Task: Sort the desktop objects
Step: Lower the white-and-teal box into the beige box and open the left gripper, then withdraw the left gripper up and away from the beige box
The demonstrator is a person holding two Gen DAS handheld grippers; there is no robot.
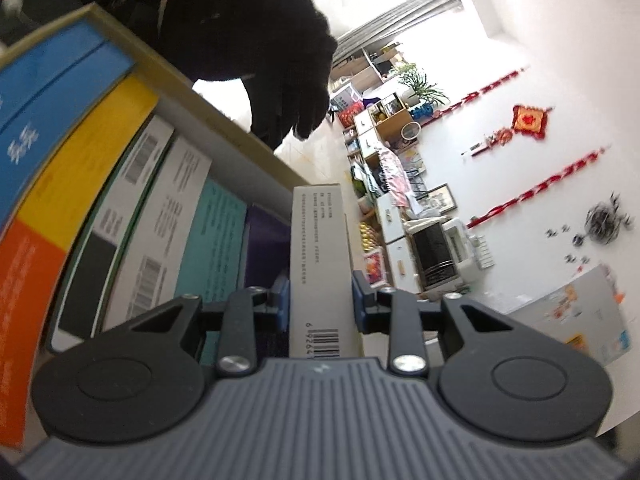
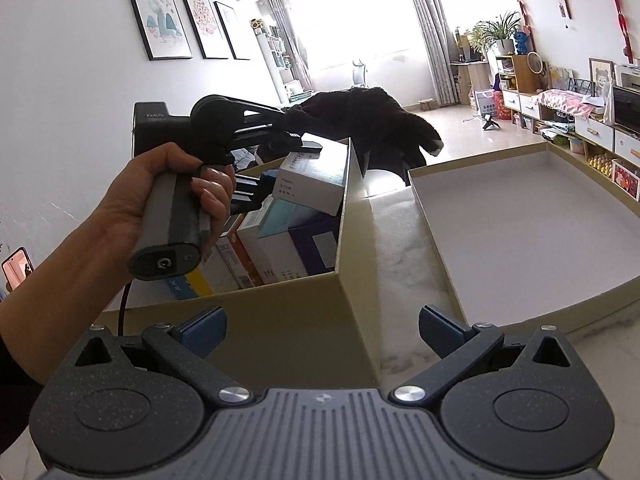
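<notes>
- Clamped on a slim white carton (image 1: 320, 264), the blue pads of our left gripper (image 1: 320, 300) pressed its two broad faces, with the barcode end nearest the camera.
- Our right gripper (image 2: 320, 332) had its jaws wide apart with nothing between them, and it hung just short of the near wall of the tan storage box (image 2: 280, 320).
- We saw that the carton's long axis ran straight away from the left jaws, towards the far wall of the box.
- In the right wrist view the carton sat above the other packages, at the far right corner of the box, with its lower end among them.
- Left of the carton in the left wrist view stood a packed row: a purple box (image 1: 266, 248), a teal box (image 1: 216, 240), white cartons with barcodes, then yellow-and-orange (image 1: 80, 184) and blue (image 1: 48, 80) ones.
- We judged that the only free slot lay between the purple box and the right wall of the storage box, directly under the carton.
- We reckoned the next move turned on keeping the carton parallel to that wall as it sank.
- The left hand (image 2: 168, 196) was plainly the nearer one; the right was well apart from the carton.
- The shallow lid (image 2: 440, 236) lay open side up to the right of the box, on the marble tabletop (image 2: 400, 272).
- A black garment (image 2: 380, 120) lay beyond the box.
</notes>
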